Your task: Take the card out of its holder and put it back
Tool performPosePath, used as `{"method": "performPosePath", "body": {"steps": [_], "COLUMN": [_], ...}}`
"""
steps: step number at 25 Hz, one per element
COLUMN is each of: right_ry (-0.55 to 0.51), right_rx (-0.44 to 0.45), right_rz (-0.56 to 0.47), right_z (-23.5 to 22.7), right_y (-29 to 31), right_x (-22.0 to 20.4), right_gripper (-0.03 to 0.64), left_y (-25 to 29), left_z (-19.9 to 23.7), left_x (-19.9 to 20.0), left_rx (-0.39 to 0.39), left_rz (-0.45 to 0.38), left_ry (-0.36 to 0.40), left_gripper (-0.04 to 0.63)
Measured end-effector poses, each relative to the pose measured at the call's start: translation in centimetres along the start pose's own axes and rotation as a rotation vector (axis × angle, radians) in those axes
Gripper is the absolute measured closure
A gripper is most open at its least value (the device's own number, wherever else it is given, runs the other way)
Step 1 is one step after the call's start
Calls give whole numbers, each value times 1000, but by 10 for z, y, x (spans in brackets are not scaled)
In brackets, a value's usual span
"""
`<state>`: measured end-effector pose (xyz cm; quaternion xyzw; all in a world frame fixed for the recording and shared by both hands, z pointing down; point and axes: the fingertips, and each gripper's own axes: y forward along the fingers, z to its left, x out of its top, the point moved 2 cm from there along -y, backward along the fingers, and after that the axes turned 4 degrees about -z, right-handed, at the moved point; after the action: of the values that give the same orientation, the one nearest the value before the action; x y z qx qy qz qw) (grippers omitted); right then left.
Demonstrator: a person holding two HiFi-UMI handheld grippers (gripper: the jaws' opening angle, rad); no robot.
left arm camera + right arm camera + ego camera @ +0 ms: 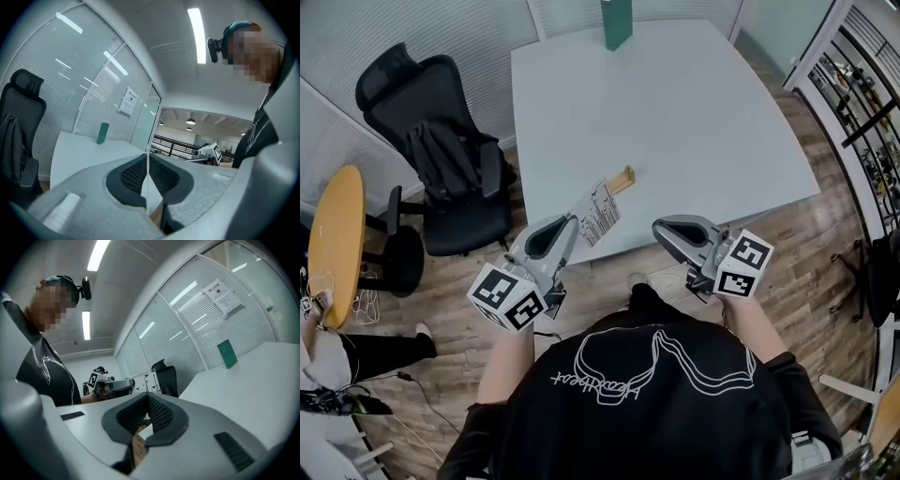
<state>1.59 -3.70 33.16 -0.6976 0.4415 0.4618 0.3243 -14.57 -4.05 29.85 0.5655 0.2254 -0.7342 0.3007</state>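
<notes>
**A:** The card [598, 212] is hanging just on the near side of the wooden holder [623, 177], and it's looking free of the slot.

**B:** The left gripper [570, 223] is pinching it by its near edge, jaws clamped tight on it.

**A:** So the taking-out is looking done, I'd say. The putting-back is what's waiting.

**B:** The right gripper [662, 229] is idling to the holder's near right, jaws pressed together, carrying nothing.
</notes>
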Motion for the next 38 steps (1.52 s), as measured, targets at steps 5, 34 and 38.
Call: {"method": "performPosePath", "body": {"steps": [5, 34, 38], "right_ry": [4, 143, 162], "right_rx": [-1, -25, -29], "right_rz": [0, 46, 51], "right_z": [-5, -120, -124], "right_y": [-2, 17, 17], "right_x": [-7, 10, 5], "right_gripper": [609, 609, 609], "left_y": [5, 132, 137], "left_z": [3, 102, 109], "left_x": [9, 8, -7], "left_rx": [-16, -127, -136], "left_rz": [-21, 47, 62], "left_ry": [30, 91, 81], "left_gripper": [571, 571, 571]}}
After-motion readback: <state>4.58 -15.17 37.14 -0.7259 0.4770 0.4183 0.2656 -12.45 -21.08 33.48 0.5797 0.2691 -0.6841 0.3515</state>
